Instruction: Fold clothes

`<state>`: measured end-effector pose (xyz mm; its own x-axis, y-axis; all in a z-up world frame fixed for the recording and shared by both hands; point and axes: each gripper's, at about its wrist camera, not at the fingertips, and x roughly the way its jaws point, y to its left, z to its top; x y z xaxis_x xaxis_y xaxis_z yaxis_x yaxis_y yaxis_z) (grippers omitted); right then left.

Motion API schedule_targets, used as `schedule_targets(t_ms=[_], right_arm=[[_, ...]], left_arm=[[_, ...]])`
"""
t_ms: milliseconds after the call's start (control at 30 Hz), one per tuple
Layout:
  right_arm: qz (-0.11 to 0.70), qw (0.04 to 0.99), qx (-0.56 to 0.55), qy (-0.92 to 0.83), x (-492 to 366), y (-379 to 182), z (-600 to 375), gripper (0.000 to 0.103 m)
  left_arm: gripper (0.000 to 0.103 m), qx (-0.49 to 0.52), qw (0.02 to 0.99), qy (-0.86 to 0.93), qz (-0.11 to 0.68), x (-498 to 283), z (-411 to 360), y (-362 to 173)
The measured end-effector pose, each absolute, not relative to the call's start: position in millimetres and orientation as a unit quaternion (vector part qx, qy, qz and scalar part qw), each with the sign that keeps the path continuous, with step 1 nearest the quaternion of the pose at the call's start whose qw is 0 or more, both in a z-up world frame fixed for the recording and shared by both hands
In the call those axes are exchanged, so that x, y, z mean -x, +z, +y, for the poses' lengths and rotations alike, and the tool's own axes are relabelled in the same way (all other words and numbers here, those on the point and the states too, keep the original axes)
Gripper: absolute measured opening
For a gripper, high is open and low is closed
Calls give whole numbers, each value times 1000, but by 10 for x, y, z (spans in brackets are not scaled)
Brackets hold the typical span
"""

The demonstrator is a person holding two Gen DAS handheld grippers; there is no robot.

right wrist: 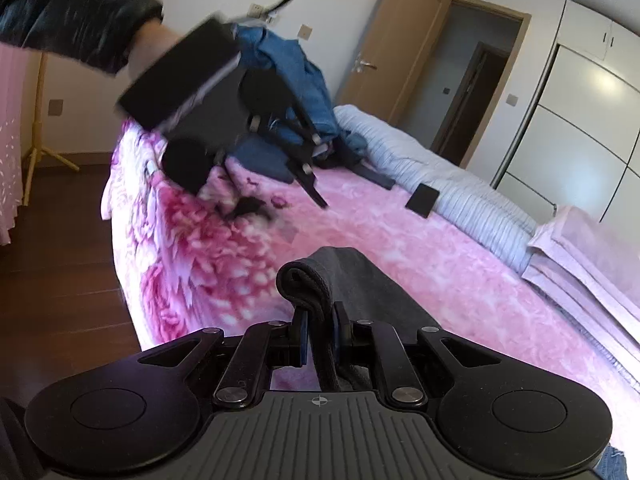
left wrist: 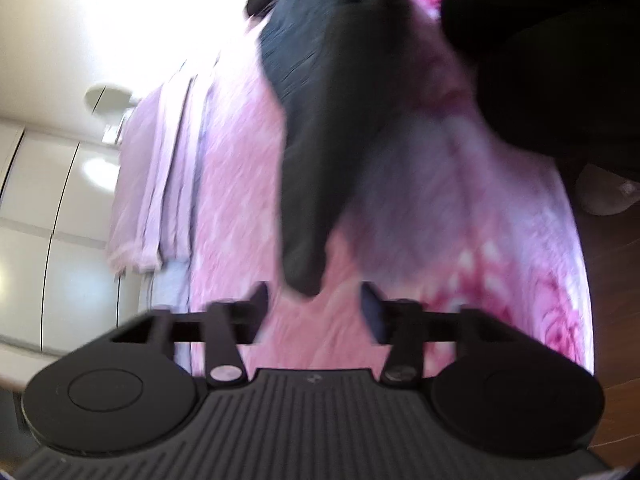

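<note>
The dark grey garment (right wrist: 360, 292) is pinched at a thick hemmed edge in the right gripper (right wrist: 320, 332), whose jaws are clamped on that fold, and from there it hangs down over the pink floral blanket (right wrist: 400, 240) on the bed. In the left wrist view it reads as a long strip (left wrist: 316, 160) with its long axis running from the held end at the top of that view down to a free tip, which points toward the left gripper (left wrist: 314, 308). Those jaws stand apart with nothing between them (the tip sits just ahead of the gap). The risk, as I see it: held at one point only, the cloth may twist or bunch, and a closing left grip could catch the blanket's pile or miss the dangling tip. Beyond lie a heap of blue clothes (right wrist: 296, 76), a striped quilt (right wrist: 440, 164) and a folded pink stack (right wrist: 584, 256).
</note>
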<state>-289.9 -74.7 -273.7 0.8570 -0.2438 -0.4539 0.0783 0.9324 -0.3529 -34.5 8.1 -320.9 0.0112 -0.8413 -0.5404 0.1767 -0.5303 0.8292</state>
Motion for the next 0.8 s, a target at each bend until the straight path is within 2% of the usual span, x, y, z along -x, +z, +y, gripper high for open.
schedule_targets(t_ms=[100, 133, 233, 400, 633, 800], right_arm=[[257, 946, 180, -78, 2920, -2750, -715, 10], [258, 946, 182, -76, 2925, -2756, -711, 10], [255, 947, 178, -75, 2953, -2751, -728, 10], [202, 967, 119, -99, 3148, -2528, -984, 10], [81, 985, 5, -153, 3854, -1885, -1821, 10], [57, 988, -34, -142, 4344, -1725, -2169, 10]], left_arm=[[54, -590, 380, -641, -310, 461, -83, -3395], [51, -592, 374, -641, -315, 476, -159, -3427], [12, -599, 358, -643, -316, 467, -383, -3426], [10, -564, 389, -673, -278, 516, -728, -2832], [10, -526, 402, -682, -311, 1059, -1426, -1890], [8, -539, 370, -674, -343, 1345, -1503, -1733]])
